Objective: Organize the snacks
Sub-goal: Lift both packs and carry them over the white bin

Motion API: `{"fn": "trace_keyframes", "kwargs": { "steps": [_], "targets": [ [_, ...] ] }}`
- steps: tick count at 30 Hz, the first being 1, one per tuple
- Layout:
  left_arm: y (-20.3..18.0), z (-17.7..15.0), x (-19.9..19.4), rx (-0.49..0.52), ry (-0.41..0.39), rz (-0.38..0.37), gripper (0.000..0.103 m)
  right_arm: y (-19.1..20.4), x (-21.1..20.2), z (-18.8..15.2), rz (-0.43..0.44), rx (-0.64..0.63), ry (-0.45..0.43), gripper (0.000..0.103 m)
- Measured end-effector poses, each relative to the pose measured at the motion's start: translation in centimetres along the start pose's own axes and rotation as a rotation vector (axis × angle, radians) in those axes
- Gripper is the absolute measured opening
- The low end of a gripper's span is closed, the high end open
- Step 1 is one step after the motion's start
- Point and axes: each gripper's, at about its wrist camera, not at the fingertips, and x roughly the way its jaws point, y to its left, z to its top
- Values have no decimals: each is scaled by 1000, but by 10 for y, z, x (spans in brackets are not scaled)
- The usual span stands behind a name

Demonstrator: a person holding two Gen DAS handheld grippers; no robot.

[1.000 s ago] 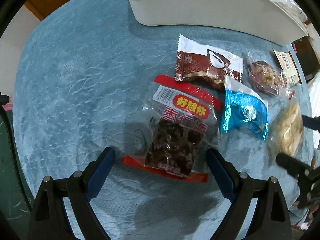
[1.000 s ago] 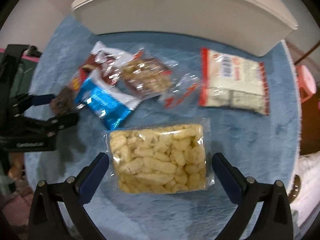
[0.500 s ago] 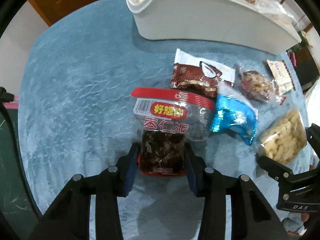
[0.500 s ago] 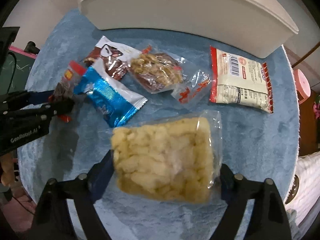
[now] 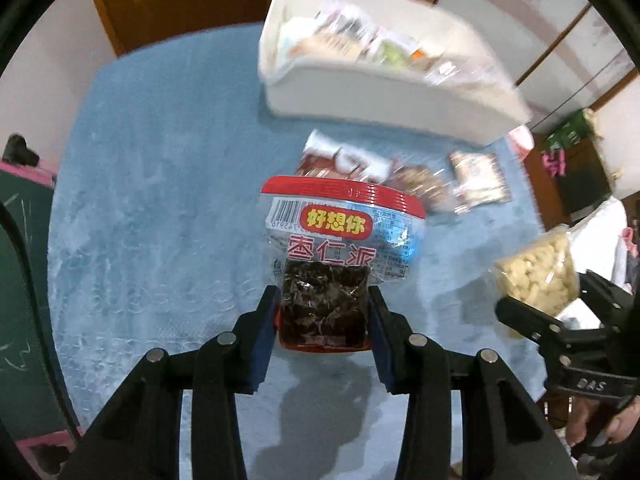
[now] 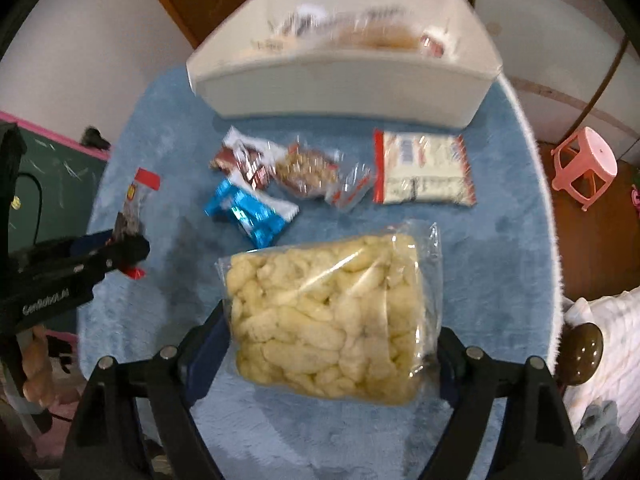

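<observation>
Motion-blurred past reading: the wrappers heaped inside the long white plastic bin point(image 5: 384, 92), likewise the print on the white red-edged flat packet point(image 6: 422, 170) lying just in front of that bin. Half hidden in the left wrist view behind the clear red-sealed bag of dark dried fruit point(image 5: 340, 248): the brown-and-white wrapper point(image 5: 340, 158) and the clear pack of nuts point(image 5: 420, 184) before the bin. Cut off by the frame edge, far from the bin: the hand point(image 5: 596, 428).
</observation>
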Motion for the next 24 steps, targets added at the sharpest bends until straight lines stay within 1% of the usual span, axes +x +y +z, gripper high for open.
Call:
{"fn": "trace_keyframes", "kwargs": {
  "steps": [3, 4, 8, 12, 15, 17, 18, 20, 22, 24],
  "targets": [
    [-21, 15, -40, 34, -85, -27, 41, -2, -35, 13, 10, 14, -79, 86],
    [-24, 21, -47, 44, -103, -33, 41, 0, -45, 19, 12, 19, -104, 86],
    [-58, 60, -92, 112, -231, -22, 41, 4, -93, 50, 1, 36, -234, 86],
    [-79, 103, -136, 160, -358, -28, 41, 9, -140, 87, -20, 46, -374, 86],
    [-89, 130, -154, 180, -425, -14, 41, 11, -173, 117, -56, 55, -474, 86],
    [-97, 151, -160, 188, -455, 22, 41, 14, -192, 139, -87, 58, -542, 86],
    [-100, 163, -161, 190, -459, 44, 41, 15, -196, 147, -93, 62, -562, 86],
    [-102, 179, -158, 192, -465, 59, 41, 16, -202, 166, -100, 76, -601, 86],
    [-100, 195, -149, 198, -459, 73, 41, 15, -202, 183, -113, 98, -625, 87],
    [-100, 211, -135, 200, -440, 98, 41, 10, -191, 201, -119, 122, -617, 87]
  ]
}}
